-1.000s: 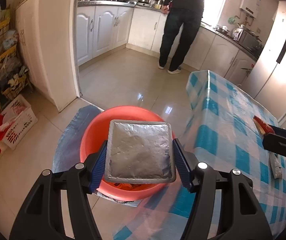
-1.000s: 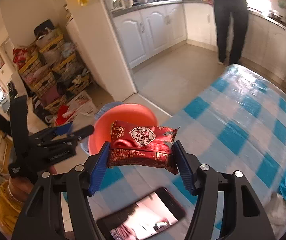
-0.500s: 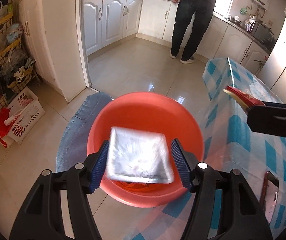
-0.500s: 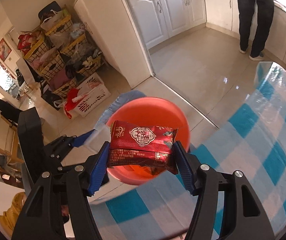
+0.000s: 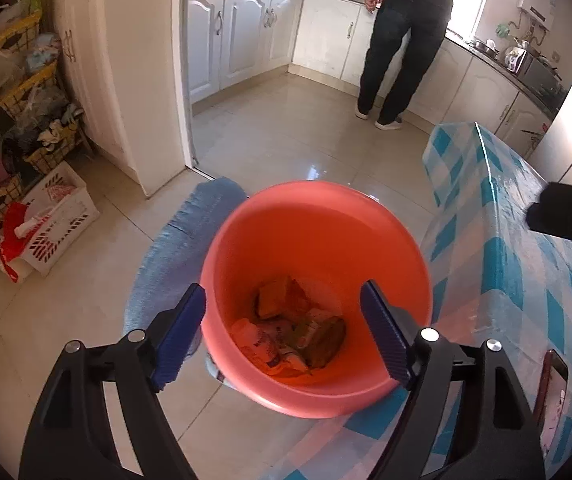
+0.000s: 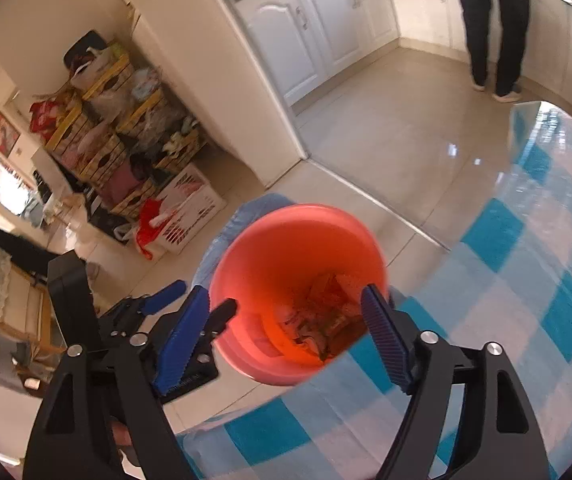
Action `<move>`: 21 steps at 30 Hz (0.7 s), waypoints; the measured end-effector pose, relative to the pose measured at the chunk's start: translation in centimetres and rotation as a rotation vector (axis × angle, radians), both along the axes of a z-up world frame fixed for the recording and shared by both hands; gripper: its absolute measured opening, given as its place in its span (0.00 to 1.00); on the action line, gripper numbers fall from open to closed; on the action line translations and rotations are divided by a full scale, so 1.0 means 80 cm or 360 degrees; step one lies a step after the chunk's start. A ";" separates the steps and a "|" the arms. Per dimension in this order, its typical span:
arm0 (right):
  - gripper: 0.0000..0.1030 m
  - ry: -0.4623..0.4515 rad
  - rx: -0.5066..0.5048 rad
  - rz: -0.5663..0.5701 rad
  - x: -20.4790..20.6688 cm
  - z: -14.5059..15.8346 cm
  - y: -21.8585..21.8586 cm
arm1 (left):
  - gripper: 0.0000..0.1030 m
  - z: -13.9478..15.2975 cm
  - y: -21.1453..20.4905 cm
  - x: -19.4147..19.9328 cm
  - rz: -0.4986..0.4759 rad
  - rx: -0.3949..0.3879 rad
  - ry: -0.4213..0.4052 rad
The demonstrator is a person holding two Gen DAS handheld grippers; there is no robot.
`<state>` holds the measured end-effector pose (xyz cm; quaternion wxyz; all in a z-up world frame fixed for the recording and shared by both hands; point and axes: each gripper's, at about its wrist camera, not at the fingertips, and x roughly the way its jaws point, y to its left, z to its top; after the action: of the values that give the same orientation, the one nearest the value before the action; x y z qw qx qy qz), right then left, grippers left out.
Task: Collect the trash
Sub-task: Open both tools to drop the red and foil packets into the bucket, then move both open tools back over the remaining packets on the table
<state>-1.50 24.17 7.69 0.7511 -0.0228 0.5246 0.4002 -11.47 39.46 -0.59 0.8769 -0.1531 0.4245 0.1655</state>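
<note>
left tongs (image 5: pixel 282 332) hang over the orange bucket (image 5: pixel 318 232), jaws opening, nothing btwn them. right tongs (image 6: pixel 286 330) likewise above the same bucket, jaws opening, empty too. trash wrappers (image 5: pixel 294 330) lie in a heap at the bucket bottom. bucket stands on the tiled floor (image 5: pixel 278 128), just beside the near-left corner of the desk (image 5: pixel 498 264) w/ blue-check cloth; a blue-grey cloth-covered thing (image 5: pixel 178 240) touches its left side. a phone (image 5: pixel 552 392) lies on the desk at right. further left, a white basket (image 5: pixel 58 216) and yellow racks of clutter. far off, a person (image 5: pixel 406 40) stands at the kitchen counter.
</note>
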 end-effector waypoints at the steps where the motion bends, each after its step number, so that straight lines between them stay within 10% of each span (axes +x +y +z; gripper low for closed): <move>1: 0.78 -0.0003 0.0014 -0.0026 -0.001 0.003 -0.009 | 0.78 0.002 0.000 -0.002 0.0007 0.0012 -0.0004; 21: 0.80 -0.0483 -0.0073 -0.0569 -0.046 0.053 -0.162 | 0.84 0.090 -0.080 -0.010 -0.0188 0.0182 -0.0197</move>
<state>-5.18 11.17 11.96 0.8795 -0.0064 0.4105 0.2406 -12.26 33.09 6.60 0.9170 -0.0874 0.3677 0.1277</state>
